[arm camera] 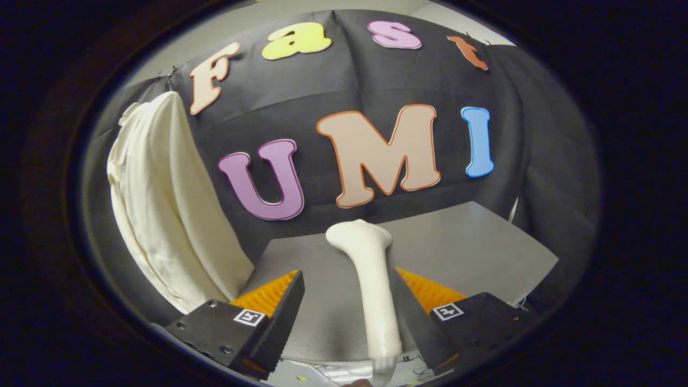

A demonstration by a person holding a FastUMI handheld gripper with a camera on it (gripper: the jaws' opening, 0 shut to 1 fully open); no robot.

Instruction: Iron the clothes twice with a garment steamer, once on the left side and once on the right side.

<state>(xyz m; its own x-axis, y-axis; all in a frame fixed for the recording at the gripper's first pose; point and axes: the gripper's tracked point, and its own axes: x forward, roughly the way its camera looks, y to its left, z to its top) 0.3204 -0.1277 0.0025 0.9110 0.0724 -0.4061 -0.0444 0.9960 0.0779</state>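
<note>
Between my fingers: gripper (344, 317), jaws wide, right finger touching the white garment steamer (373, 285), left one apart, no firm hold. Beyond: grey table (473, 242). Far left: cream clothes (172, 215) hanging. Both passes remain, I judge.

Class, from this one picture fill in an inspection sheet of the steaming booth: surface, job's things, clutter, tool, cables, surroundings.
Surface: grey table, bare beyond the fingers.
Job's things: white garment steamer stands between the fingers, against the right one; cream garment hangs ahead to the left.
Clutter: nothing seen.
Tool: tool open, left finger clear of the steamer.
Cables: nothing seen.
Surroundings: black cloth wall behind the table.
</note>
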